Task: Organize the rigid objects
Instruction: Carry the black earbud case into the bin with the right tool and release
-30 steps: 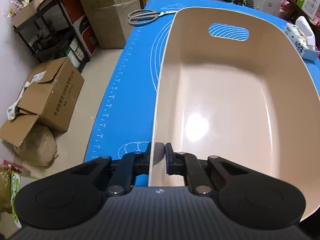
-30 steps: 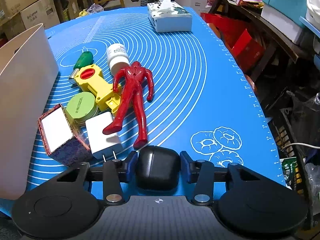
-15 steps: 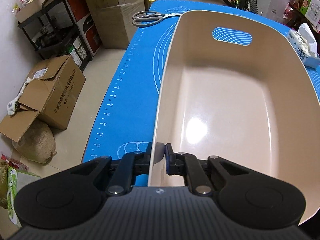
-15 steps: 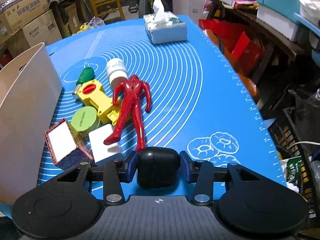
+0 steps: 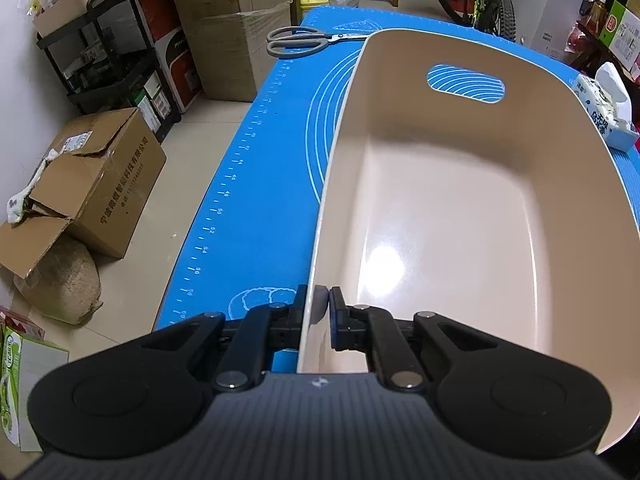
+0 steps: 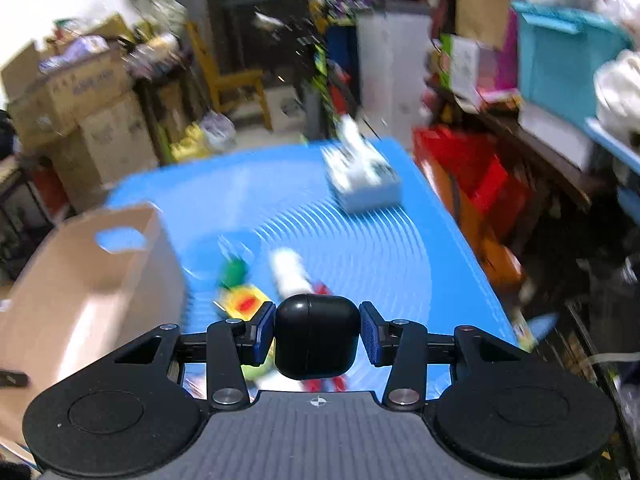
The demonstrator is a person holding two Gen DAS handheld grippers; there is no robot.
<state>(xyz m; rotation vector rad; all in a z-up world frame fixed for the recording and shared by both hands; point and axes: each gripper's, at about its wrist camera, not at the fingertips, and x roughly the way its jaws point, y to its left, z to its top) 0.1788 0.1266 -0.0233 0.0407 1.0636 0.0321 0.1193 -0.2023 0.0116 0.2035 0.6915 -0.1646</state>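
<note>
My left gripper is shut on the near rim of a beige plastic bin, which sits on the blue mat with nothing inside. My right gripper is shut on a black rounded case and holds it in the air above the mat. The right wrist view is motion-blurred. Below it lie a white bottle, a yellow toy, a green piece and a red figure, partly hidden by the case. The bin stands to their left.
Grey scissors lie at the mat's far left corner. A tissue box stands right of the bin; it also shows in the right wrist view. Cardboard boxes sit on the floor left of the table. Shelves stand right.
My right gripper has lifted fast with the black case and tilted up, so the room now fills its view. My left gripper keeps its grip on the bin rim.
</note>
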